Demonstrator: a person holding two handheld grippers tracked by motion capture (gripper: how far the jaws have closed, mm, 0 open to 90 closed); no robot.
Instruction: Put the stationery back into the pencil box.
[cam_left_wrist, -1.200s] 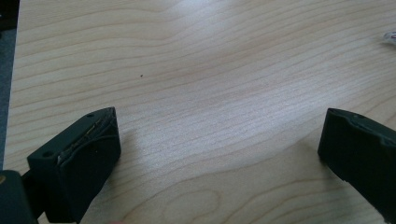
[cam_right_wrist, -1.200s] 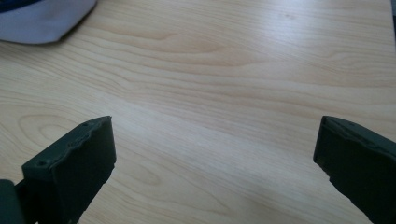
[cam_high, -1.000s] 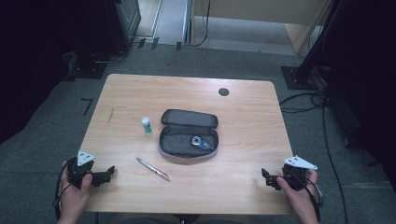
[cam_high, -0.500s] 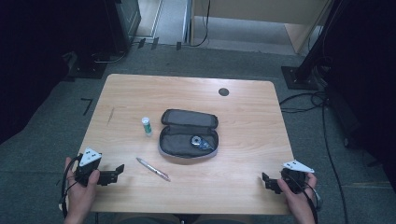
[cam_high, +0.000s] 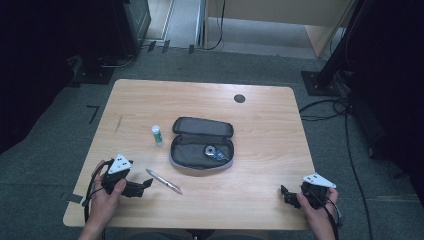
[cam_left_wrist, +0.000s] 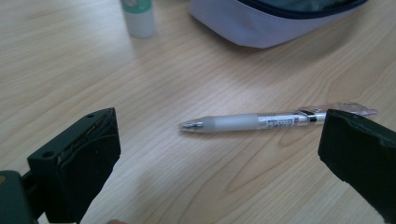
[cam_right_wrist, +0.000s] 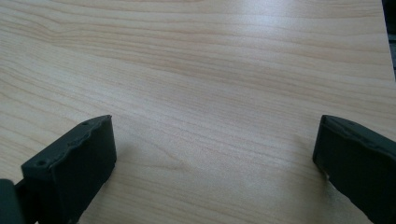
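A silver pen (cam_high: 163, 181) (cam_left_wrist: 261, 122) lies flat on the wooden table (cam_high: 260, 130), tip toward my left gripper. My left gripper (cam_high: 146, 185) (cam_left_wrist: 219, 154) is open at the front left, its jaws wide apart and the pen just ahead of them, untouched. An open grey pencil case (cam_high: 202, 143) (cam_left_wrist: 275, 21) lies in the middle with a small tape roll (cam_high: 214, 152) inside. A white glue stick (cam_high: 157, 135) (cam_left_wrist: 137, 16) stands left of the case. My right gripper (cam_high: 284, 194) (cam_right_wrist: 215, 158) is open at the front right over bare wood.
A dark round cable hole (cam_high: 239, 98) sits near the table's far edge. Dark equipment stands and cables (cam_high: 330, 105) lie on the grey carpet around the table. The table's front edge is close under both hands.
My left gripper has moved right and forward toward the pen. My right gripper has drifted slightly lower toward the front edge. The objects on the table have not moved.
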